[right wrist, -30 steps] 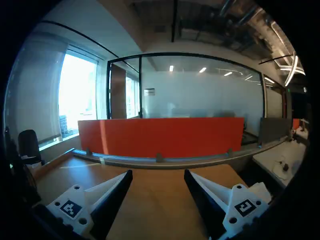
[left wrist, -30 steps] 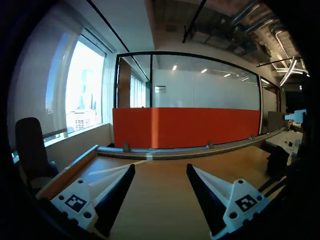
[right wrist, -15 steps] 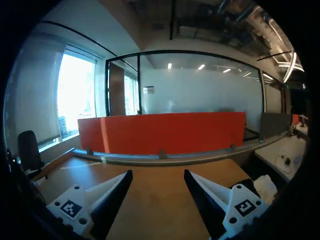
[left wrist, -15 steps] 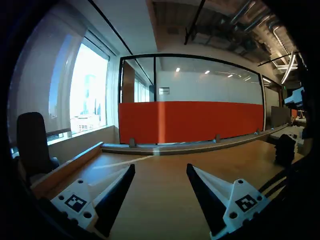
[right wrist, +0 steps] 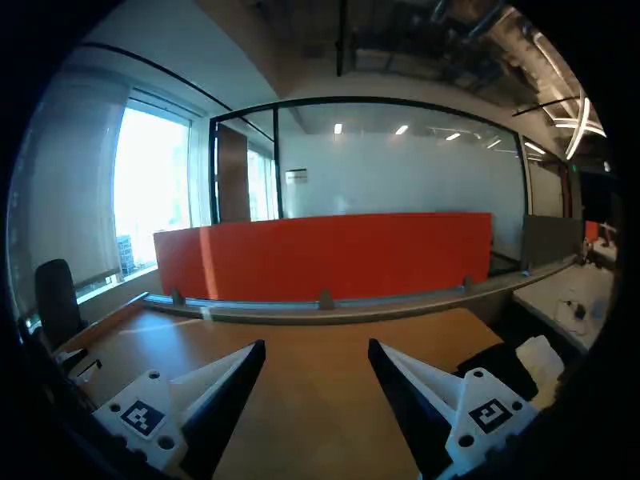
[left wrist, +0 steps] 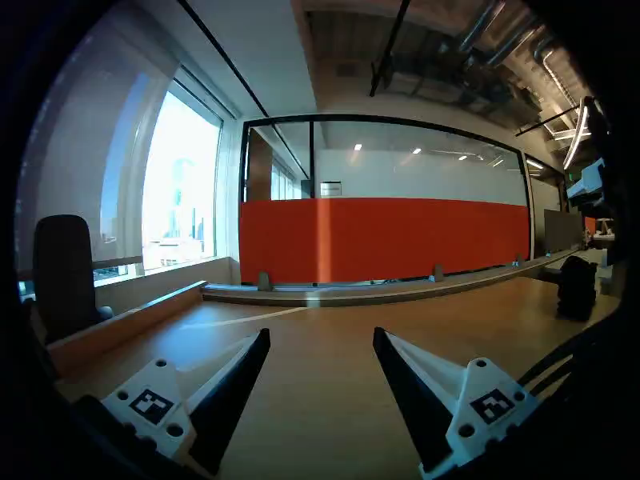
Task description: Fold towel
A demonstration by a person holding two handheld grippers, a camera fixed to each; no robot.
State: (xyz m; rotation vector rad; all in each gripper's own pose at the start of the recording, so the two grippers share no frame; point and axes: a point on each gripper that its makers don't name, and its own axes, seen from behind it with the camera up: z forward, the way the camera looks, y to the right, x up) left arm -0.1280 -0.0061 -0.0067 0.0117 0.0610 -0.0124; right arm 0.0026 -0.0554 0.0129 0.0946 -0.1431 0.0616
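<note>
Both tongs are spread wide and grasp nothing: the left gripper (left wrist: pixel 320 331) and the right gripper (right wrist: pixel 316 342) hover over the wooden desk (left wrist: pixel 336 316), pointing toward the orange partition (left wrist: pixel 384 240) at its far edge. The wood ahead of both pairs of fingers is bare. The likeliest towel is a pale crumpled bundle (right wrist: pixel 538 358) low on the right of the right gripper view, just beside a dark flat thing (right wrist: pixel 496 364). It sits too close to the rim to be sure, or to read its long axis. If so, it lies to the right, nearer the right gripper. There is open room ahead, and a raised ledge (left wrist: pixel 120 328) bounds the left side.
</note>
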